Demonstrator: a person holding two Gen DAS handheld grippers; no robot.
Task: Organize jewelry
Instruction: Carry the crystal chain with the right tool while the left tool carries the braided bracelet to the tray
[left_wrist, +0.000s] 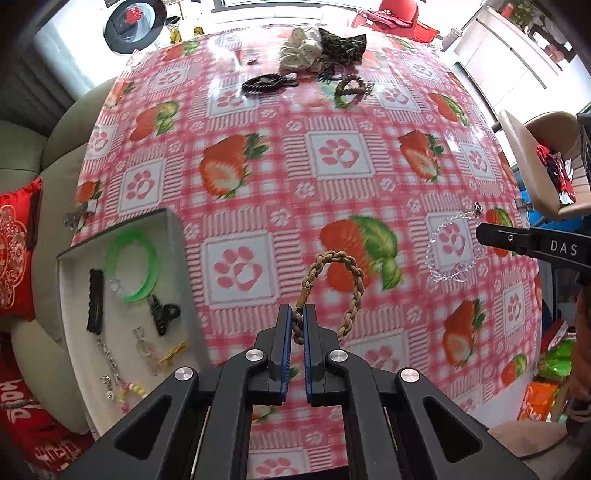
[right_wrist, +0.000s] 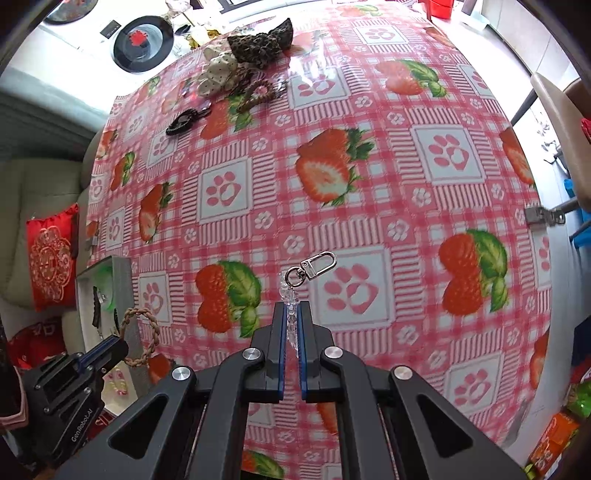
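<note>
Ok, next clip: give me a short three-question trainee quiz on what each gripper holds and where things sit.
1. True or false: the left gripper is shut on a braided rope bracelet.
2. What does the right gripper hold? A) clear chain with a silver clasp B) green bangle C) black hair clip
3. Fill in: the green bangle lies in the white ____.

Key: 1 true; 2 A; 3 tray.

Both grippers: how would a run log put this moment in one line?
left gripper: shut on braided bracelet | right gripper: shut on clear chain | white tray: partly filled
</note>
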